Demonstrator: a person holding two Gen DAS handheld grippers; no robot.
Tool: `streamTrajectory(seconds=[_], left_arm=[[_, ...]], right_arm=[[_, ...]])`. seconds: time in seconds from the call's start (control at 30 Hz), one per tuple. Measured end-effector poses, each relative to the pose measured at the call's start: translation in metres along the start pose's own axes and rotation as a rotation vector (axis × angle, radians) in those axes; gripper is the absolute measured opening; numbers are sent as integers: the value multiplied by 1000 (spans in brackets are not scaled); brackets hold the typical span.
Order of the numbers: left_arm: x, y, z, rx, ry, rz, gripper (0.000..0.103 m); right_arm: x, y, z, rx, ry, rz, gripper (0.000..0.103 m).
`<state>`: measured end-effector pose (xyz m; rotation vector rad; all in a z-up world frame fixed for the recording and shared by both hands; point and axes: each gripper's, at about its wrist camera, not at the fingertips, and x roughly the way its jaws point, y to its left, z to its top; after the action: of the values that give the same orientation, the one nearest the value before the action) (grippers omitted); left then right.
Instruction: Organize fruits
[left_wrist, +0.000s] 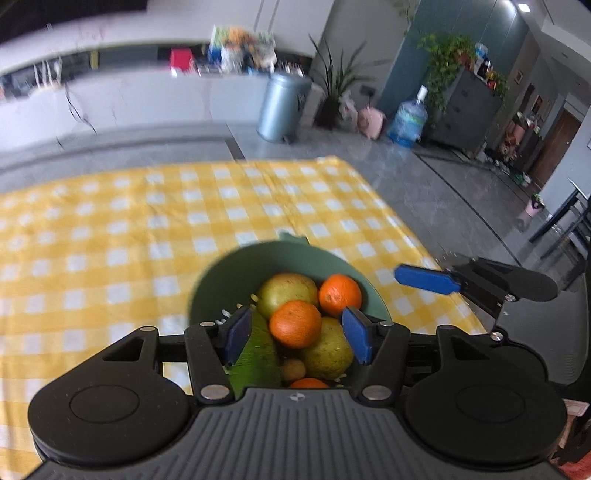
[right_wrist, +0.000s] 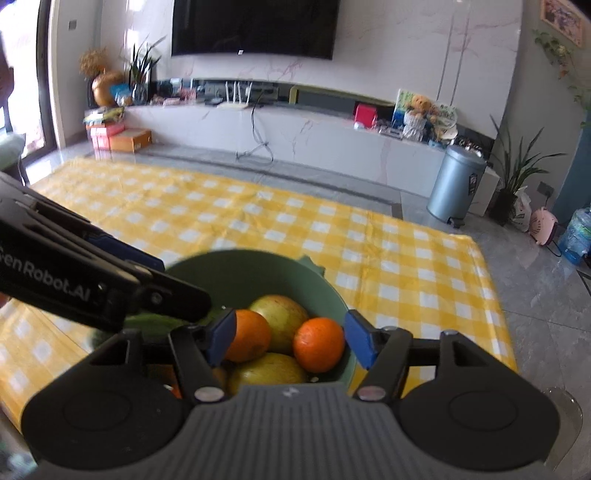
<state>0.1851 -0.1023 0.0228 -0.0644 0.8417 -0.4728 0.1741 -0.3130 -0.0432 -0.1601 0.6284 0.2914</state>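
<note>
Left gripper (left_wrist: 297, 334) jaws apart, empty, above green bowl (left_wrist: 236, 269). Right gripper (right_wrist: 290, 338) likewise apart, empty. Bowl near table's (left_wrist: 110, 229) right edge holds oranges (left_wrist: 294, 324), pears (left_wrist: 286, 291), something green.

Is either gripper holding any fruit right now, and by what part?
Nothing is held. Left gripper and right gripper are both open above the fruit in the green bowl.

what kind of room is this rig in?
Likely a home living room: a wall-mounted TV above a long marble media console, houseplants, and a table under a yellow checked cloth.
</note>
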Motion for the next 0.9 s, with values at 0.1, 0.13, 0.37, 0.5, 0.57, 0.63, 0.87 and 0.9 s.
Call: streamTrajectory(seconds=[0.1, 0.13, 0.37, 0.5, 0.57, 0.63, 0.87, 0.9], left_arm=[[-31, 0, -5, 21, -54, 61, 66], [-40, 0, -7, 26, -67, 89, 67], [-89, 7, -30, 53, -164, 205, 68], [-102, 8, -47, 82, -201, 293, 68], [-106, 7, -56, 89, -209, 333, 69], [-111, 8, -68, 104, -224, 354, 70], [-111, 11, -102, 125, -276, 383, 73], [-109, 12, -105, 125, -276, 381, 74]], right_arm=[[-22, 11, 0, 48, -31, 10, 75], [-29, 15, 0, 67, -44, 12, 76], [-80, 46, -10, 201, -150, 44, 84], [-101, 69, -23, 244, -202, 27, 86], [-110, 78, -32, 265, -225, 5, 86], [-118, 88, -41, 274, -248, -26, 86], [-127, 111, -70, 254, -280, -129, 93], [-126, 113, -73, 249, -276, -133, 94]])
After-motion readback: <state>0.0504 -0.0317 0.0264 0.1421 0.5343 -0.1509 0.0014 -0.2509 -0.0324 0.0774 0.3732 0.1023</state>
